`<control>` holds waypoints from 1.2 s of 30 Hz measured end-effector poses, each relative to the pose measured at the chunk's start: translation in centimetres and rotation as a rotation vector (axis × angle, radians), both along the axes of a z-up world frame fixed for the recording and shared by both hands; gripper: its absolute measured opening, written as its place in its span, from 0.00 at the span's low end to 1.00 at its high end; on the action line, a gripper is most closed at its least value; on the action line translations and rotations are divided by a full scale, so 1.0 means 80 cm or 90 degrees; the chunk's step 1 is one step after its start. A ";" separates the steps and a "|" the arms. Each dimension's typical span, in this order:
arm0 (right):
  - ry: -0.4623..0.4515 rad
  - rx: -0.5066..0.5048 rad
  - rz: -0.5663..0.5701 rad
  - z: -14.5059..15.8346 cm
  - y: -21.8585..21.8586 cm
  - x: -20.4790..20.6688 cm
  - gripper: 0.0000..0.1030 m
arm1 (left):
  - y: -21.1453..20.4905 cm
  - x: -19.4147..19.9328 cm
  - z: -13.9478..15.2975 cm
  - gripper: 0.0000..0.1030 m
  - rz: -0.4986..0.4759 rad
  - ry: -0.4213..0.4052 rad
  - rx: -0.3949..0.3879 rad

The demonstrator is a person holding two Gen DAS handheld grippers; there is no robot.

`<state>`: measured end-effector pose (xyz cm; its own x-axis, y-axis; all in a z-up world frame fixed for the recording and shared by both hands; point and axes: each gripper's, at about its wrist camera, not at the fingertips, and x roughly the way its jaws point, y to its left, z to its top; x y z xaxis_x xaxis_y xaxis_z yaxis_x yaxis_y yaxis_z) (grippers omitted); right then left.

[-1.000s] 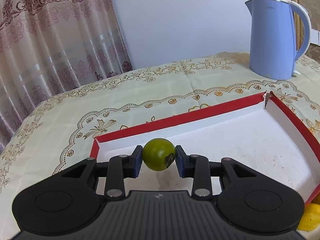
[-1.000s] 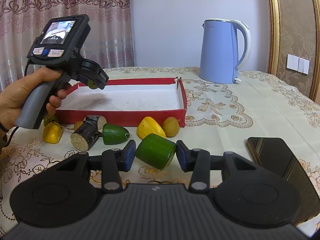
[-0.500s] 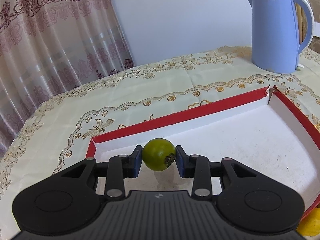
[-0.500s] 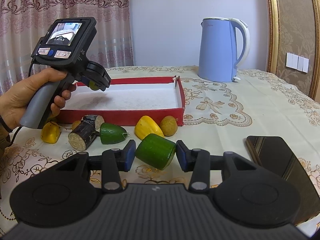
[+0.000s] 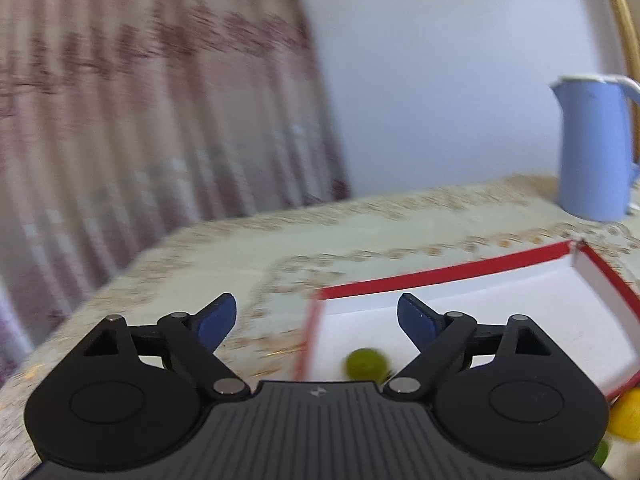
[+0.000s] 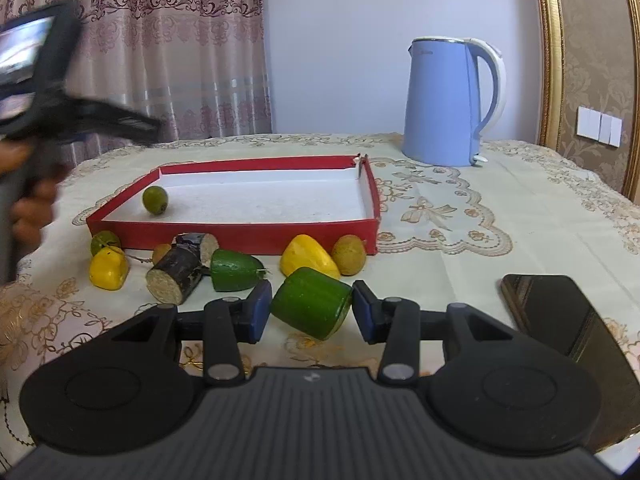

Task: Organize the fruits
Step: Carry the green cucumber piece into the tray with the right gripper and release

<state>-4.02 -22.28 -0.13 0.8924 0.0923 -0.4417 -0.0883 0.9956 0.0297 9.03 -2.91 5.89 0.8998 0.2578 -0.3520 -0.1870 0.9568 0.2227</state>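
One green fruit (image 5: 366,363) below spread jaws, in tray (image 5: 440,273)

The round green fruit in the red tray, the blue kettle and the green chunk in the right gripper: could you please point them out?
round green fruit (image 6: 155,199): right wrist view, middle of its skin.
blue kettle (image 6: 444,104): right wrist view, middle of its body.
green chunk (image 6: 310,307): right wrist view, its curved green side.

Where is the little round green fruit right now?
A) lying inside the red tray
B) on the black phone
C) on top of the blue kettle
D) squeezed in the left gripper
A: the round green fruit lies on the white floor of the red tray, near its left corner, while the left gripper is open with nothing between its fingers.
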 end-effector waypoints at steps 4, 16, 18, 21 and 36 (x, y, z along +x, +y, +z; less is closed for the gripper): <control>-0.005 0.005 0.009 0.001 0.008 0.000 0.40 | 0.027 -0.048 -0.018 0.93 0.036 -0.026 -0.040; -0.007 0.008 0.012 0.006 0.016 0.008 0.40 | 0.081 -0.067 -0.065 0.93 0.052 -0.002 -0.156; -0.008 0.015 0.014 0.008 0.018 0.012 0.40 | 0.079 -0.068 -0.067 0.93 0.058 -0.003 -0.154; -0.011 0.017 0.015 0.009 0.022 0.018 0.40 | 0.072 -0.070 -0.069 0.93 0.056 -0.006 -0.135; -0.033 0.000 0.045 0.029 0.028 0.046 0.40 | 0.069 -0.065 -0.070 0.93 0.070 -0.002 -0.118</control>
<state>-0.32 -20.06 2.22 0.9056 0.1556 -0.3946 -0.1598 0.9869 0.0225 3.79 2.59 0.25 0.8710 0.2850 -0.4001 -0.2925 0.9553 0.0438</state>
